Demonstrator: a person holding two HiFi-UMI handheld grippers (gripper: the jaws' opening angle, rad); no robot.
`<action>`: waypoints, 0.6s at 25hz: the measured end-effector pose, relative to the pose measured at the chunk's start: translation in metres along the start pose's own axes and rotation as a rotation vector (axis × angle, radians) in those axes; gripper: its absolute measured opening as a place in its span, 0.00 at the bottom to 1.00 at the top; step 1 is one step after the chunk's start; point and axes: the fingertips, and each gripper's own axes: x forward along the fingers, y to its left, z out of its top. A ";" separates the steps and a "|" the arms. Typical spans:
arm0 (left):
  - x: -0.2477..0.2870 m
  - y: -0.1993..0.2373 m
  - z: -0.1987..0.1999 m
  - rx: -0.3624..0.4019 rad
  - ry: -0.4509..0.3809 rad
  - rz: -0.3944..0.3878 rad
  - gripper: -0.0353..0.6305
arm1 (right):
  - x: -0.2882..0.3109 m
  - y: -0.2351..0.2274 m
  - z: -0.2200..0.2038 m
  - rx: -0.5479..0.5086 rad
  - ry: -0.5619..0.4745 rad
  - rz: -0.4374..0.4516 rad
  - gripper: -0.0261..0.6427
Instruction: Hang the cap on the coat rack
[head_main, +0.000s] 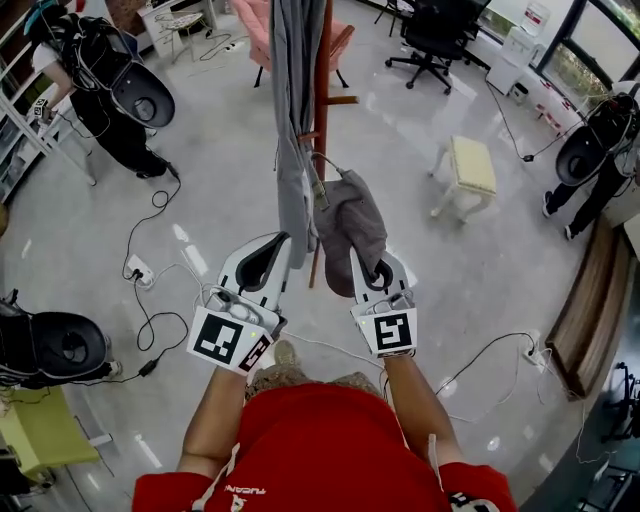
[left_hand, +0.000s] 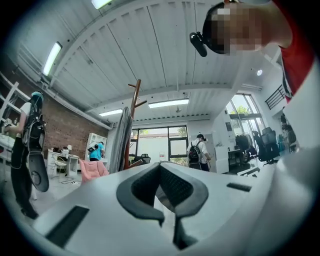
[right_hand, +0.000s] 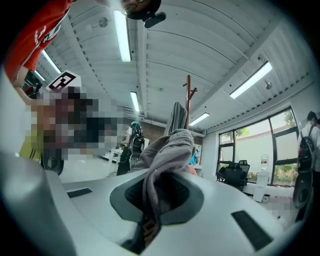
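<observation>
In the head view, my right gripper (head_main: 366, 260) is shut on the lower edge of the grey cap (head_main: 350, 222), which stands up from the jaws just right of the coat rack. The reddish wooden coat rack (head_main: 322, 90) rises straight ahead, with a long grey garment (head_main: 293, 120) hanging on its left side. My left gripper (head_main: 275, 258) is shut and holds nothing, its tips close to the garment's lower end. In the right gripper view the cap (right_hand: 170, 147) bulges out of the jaws, with the coat rack (right_hand: 188, 95) behind it. The left gripper view shows the coat rack (left_hand: 134, 105) beyond the closed tips.
A cream stool (head_main: 468, 168) stands right of the rack. A pink chair (head_main: 262, 30) and a black office chair (head_main: 435, 40) stand behind it. People with backpacks stand at far left (head_main: 100, 80) and far right (head_main: 600, 150). Cables (head_main: 150, 290) trail across the floor.
</observation>
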 end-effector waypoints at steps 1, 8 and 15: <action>0.000 0.004 -0.002 0.000 0.001 -0.016 0.06 | 0.006 0.001 -0.001 -0.017 -0.016 -0.015 0.09; 0.001 0.051 -0.006 -0.005 0.004 -0.115 0.07 | 0.068 0.017 -0.010 -0.097 -0.007 -0.116 0.09; 0.003 0.076 -0.014 -0.011 0.016 -0.169 0.07 | 0.102 0.014 -0.032 -0.109 0.068 -0.206 0.09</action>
